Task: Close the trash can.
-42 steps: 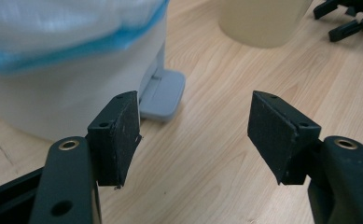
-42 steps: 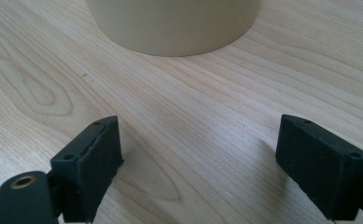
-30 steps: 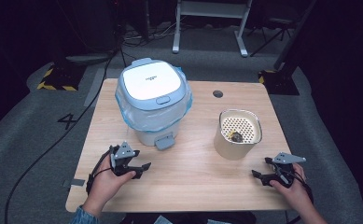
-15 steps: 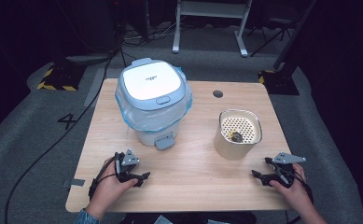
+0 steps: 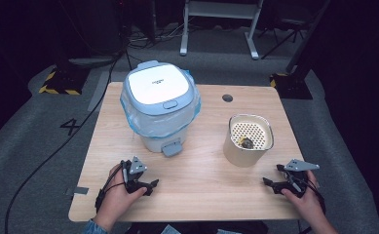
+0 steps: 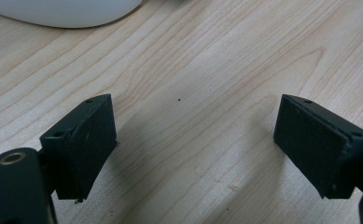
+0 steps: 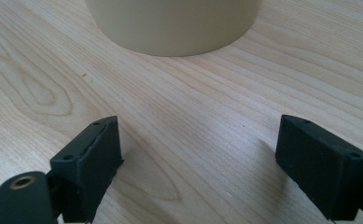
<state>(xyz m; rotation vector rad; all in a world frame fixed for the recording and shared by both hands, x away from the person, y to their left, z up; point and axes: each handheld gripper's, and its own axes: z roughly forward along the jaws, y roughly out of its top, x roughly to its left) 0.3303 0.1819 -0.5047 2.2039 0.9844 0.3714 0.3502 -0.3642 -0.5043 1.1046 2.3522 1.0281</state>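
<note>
Pale wood grain runs under both of my claws, and nothing lies between the jaws of either. My left claw point(image 5: 150, 185) rests low on the surface point(image 5: 201, 170), its jaws spread wide after just opening; in the left gripper view only bare wood shows between the two black pads point(image 6: 83, 140). Ahead of it, a little to its right, stands the white bin point(image 5: 160, 109) with its pale blue lid and clear liner, the pedal facing my side; its white base point(image 6: 62, 9) curves in at the top of the left gripper view. My right claw point(image 5: 270, 184) also sits spread and empty near the front edge. The beige canister point(image 5: 248, 141) with its perforated insert and a small dark scrap inside stands just ahead of it, slightly to its left, upright. I judge the right hand nearer to the canister and the left nearer to the bin.
</note>
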